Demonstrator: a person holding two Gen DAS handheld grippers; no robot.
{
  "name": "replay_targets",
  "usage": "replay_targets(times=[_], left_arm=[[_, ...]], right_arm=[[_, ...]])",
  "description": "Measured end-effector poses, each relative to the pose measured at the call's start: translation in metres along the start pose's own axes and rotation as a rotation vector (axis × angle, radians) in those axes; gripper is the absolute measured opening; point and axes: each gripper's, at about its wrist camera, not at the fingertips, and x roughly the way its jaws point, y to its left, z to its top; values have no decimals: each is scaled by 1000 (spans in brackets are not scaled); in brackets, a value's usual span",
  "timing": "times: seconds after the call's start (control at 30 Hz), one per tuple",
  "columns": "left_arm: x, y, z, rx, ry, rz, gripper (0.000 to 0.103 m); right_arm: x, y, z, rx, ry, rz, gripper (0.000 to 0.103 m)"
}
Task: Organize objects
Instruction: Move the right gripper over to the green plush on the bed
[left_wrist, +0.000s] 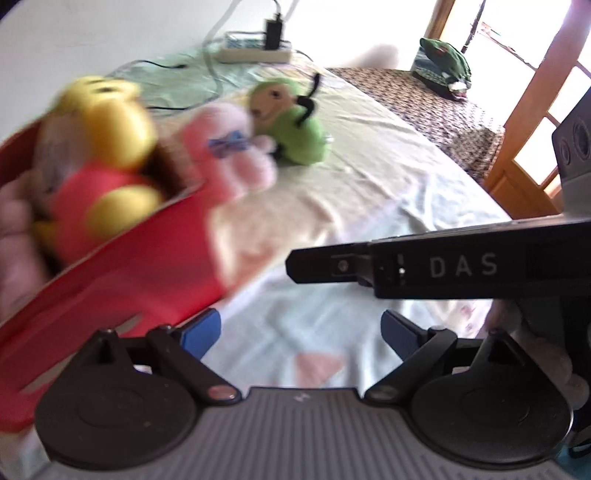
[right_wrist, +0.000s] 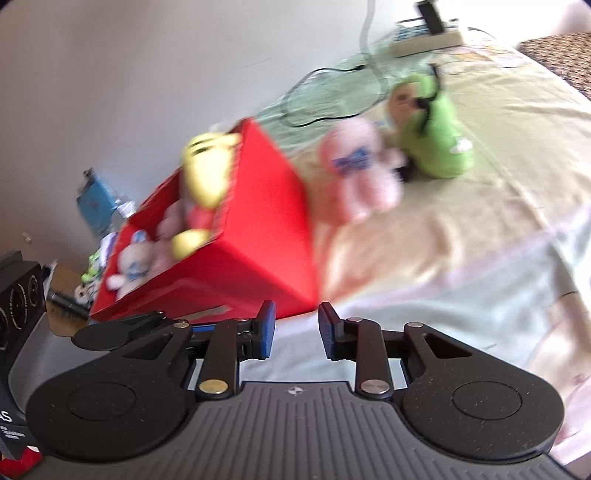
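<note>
Red box (right_wrist: 255, 221) sits tilted on the bed sheet (right_wrist: 461, 221), near the wall side. Inside it: a yellow plush in a red shirt (right_wrist: 207, 173), poking above the rim, and a small white plush (right_wrist: 131, 264) lower down. Pink plush (right_wrist: 360, 173) lies on the sheet just beside the box; green plush (right_wrist: 434, 136) right behind it, possibly touching. Left gripper (left_wrist: 301, 332) fingers spread wide, nothing between them, box close on its left. Right gripper (right_wrist: 297, 328) fingers slightly parted, empty, beside the box's near corner. Both views motion-blurred.
</note>
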Motion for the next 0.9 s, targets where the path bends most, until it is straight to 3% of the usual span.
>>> replay_targets(times=[0.13,0.33,0.5,0.73,0.8,0.9], left_arm=[[25,-21,24,-21,7,-49,98],[54,-42,60,-55,-13,-16,100],[77,-36,92,-151,-19,-34,101],[94,-32,129,-167,-93,69,101],[100,-28,139,-170,-107,102,101],[108,-21,153,-176,-119,120,99]], right_arm=[[-11,-38,21,22,-16,-6,30],[-17,-86,64,36,-33,9,30],[-9,-111,103,68,-37,68,37],[15,-130,151,107,-3,151,38],[24,-135,159,134,18,170,48],[37,-139,167,149,47,180,50]])
